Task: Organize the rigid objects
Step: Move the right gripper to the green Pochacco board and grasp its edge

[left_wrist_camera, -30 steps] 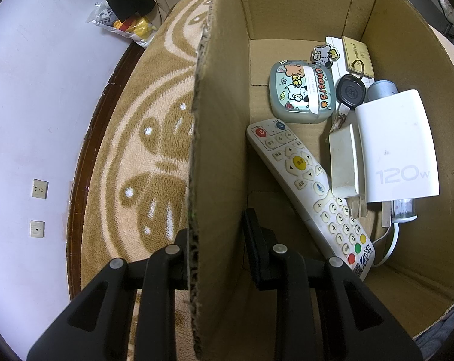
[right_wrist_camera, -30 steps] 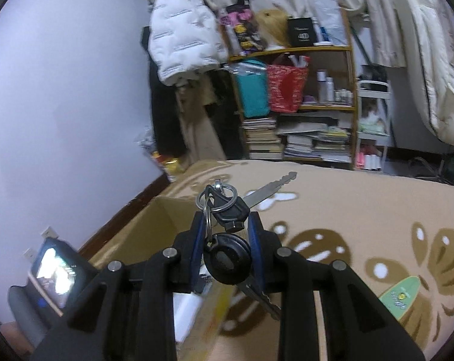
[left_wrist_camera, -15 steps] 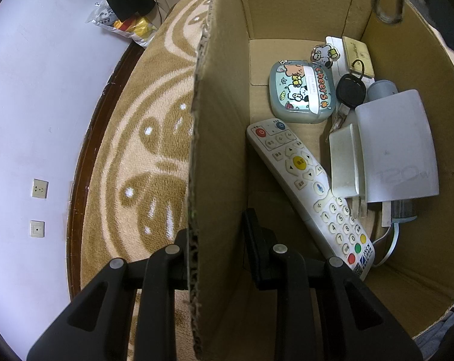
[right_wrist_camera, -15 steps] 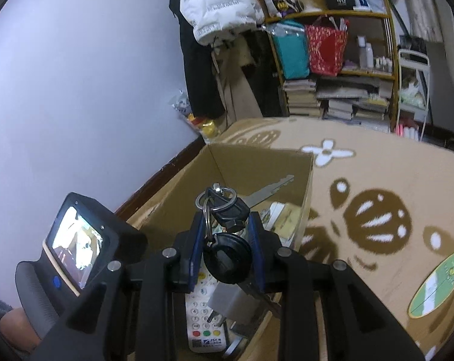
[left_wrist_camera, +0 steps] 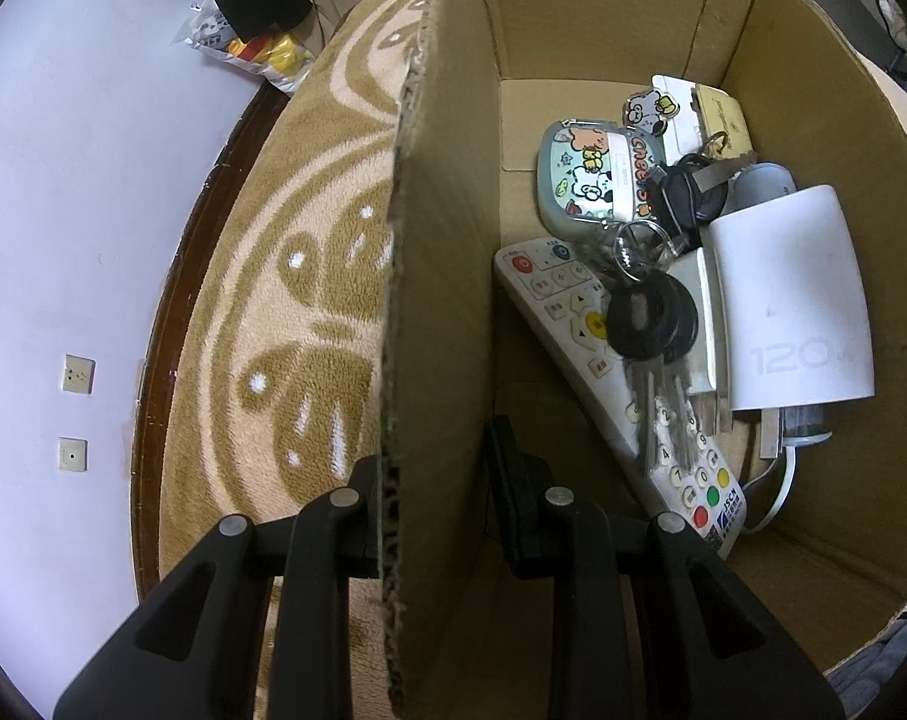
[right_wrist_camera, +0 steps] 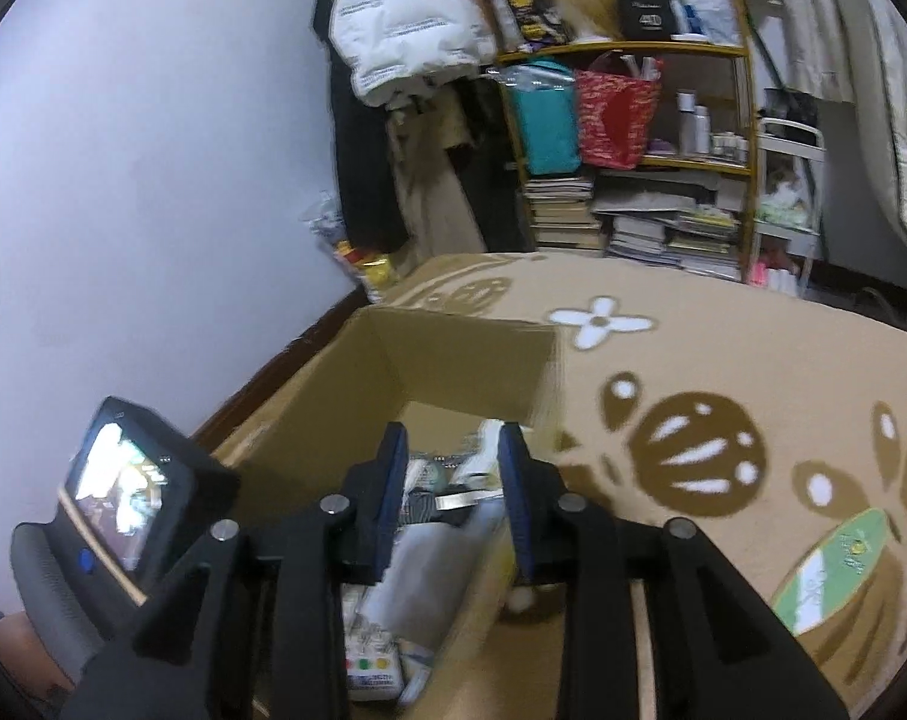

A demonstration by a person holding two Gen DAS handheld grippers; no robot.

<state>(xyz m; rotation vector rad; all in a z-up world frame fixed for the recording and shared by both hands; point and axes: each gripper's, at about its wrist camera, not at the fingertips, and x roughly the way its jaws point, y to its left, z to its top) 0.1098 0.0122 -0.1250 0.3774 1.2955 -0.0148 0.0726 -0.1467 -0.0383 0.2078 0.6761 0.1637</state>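
An open cardboard box (left_wrist_camera: pixel 441 300) stands on the rug, and my left gripper (left_wrist_camera: pixel 435 456) is shut on its near wall, one finger outside and one inside. A bunch of keys (left_wrist_camera: pixel 651 315) with black heads lies in the box across a white remote (left_wrist_camera: pixel 543 288). Beside them are a white charger (left_wrist_camera: pixel 795 300), a cartoon-printed case (left_wrist_camera: pixel 591 180) and a black car key (left_wrist_camera: pixel 687 198). My right gripper (right_wrist_camera: pixel 453 441) hovers over the box (right_wrist_camera: pixel 465 360), its jaws opening with nothing between them.
A tan patterned rug (right_wrist_camera: pixel 723 372) spreads around the box. The pale wall (left_wrist_camera: pixel 81 180) with two sockets runs along the left. A cluttered shelf (right_wrist_camera: pixel 633 150) and hanging coats stand at the back. A green oval object (right_wrist_camera: pixel 837 564) lies on the rug at the right.
The key bunch left my right gripper and now lies in the box on the remote. The right jaws spread apart and the gripper sank toward the box. My left gripper kept still.
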